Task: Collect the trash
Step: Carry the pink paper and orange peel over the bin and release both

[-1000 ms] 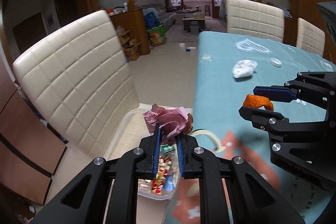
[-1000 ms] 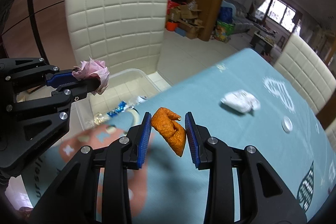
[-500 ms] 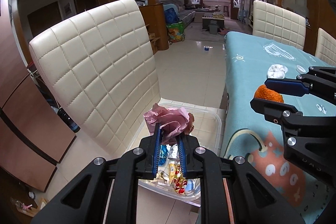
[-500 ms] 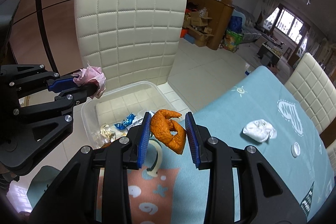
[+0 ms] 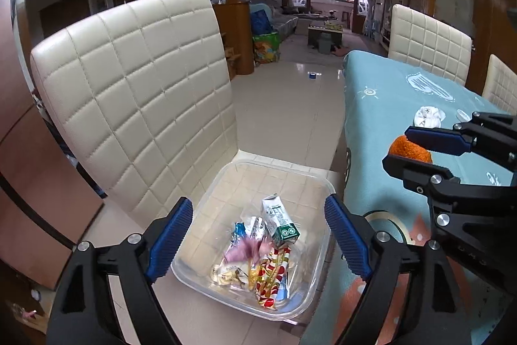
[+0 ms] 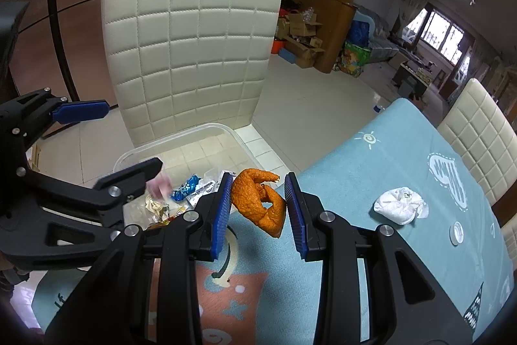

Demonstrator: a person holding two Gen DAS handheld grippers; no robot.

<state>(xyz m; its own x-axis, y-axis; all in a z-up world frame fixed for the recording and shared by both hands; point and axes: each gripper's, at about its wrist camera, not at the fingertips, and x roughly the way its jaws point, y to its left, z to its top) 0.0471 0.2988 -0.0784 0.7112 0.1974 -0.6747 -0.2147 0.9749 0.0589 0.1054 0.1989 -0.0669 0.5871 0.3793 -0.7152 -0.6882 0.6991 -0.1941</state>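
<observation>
The cream quilted chair (image 5: 135, 92) is carrying the clear plastic bin (image 5: 318, 274), whose wrappers only the left view is showing fully. The left gripper (image 5: 255, 243) is opening, empty, above the blurred pink paper wad (image 5: 247, 251). The right gripper (image 6: 258, 209) is pinching the orange peel (image 6: 258, 202).

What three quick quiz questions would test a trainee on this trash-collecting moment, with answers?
1. True or false: the left gripper is clamped on the crumpled pink paper.
2. Which gripper holds the orange peel?
A. left
B. right gripper
C. neither
3. Fill in: the crumpled white tissue lies on the ____ tablecloth.

Key:
1. False: its jaws are opening, and the paper shows as a blur over the clear plastic bin.
2. B
3. light blue
</observation>
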